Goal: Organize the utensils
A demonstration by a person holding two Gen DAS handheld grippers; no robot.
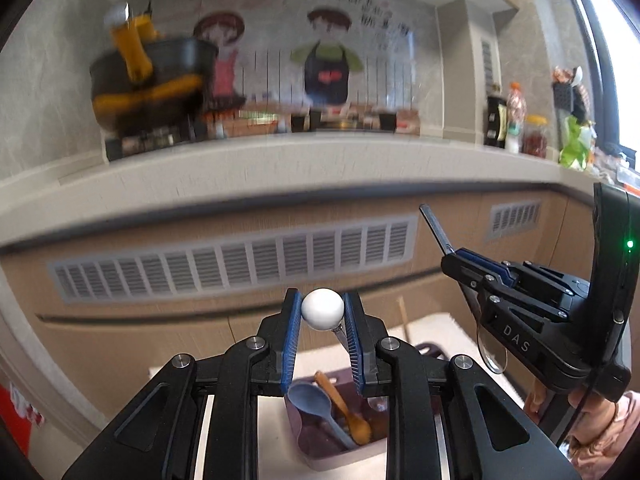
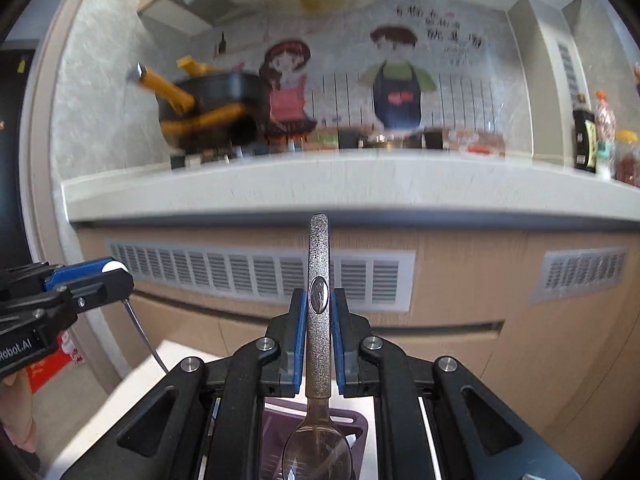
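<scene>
Both grippers are held up in the air, aimed slightly downward toward a blurry kitchen counter (image 1: 280,164) and the vented cabinet front (image 1: 240,256) under it. The left gripper (image 1: 322,316) is clamped on a thin metal utensil with a white ball end (image 1: 322,309), and the ball is pinched right up at the tips between the blue pads (image 1: 294,340), with the wire-like shaft running down and away below the jaws, as seen from the right wrist camera. The right gripper (image 2: 319,300) is squeezed shut on a clear spoon with a sparkly silver handle (image 2: 318,280); the handle sticks out well past the fingertips, and the transparent bowl hangs back underneath the gripper body. Directly below, a purple bin (image 1: 320,456) is sat on a white tabletop (image 1: 440,332), with a blue-grey spoon (image 1: 310,402) and a wooden spoon (image 1: 344,408) lying in it, crossed over each other. A second, slotted purple tray (image 2: 352,420) is visible under the right gripper. Further back, a black and yellow pot (image 2: 212,108) and some bottles (image 2: 586,140) are parked on the counter, well apart from both grippers. A bit of pink sleeve (image 1: 600,436) is caught at the right edge.
</scene>
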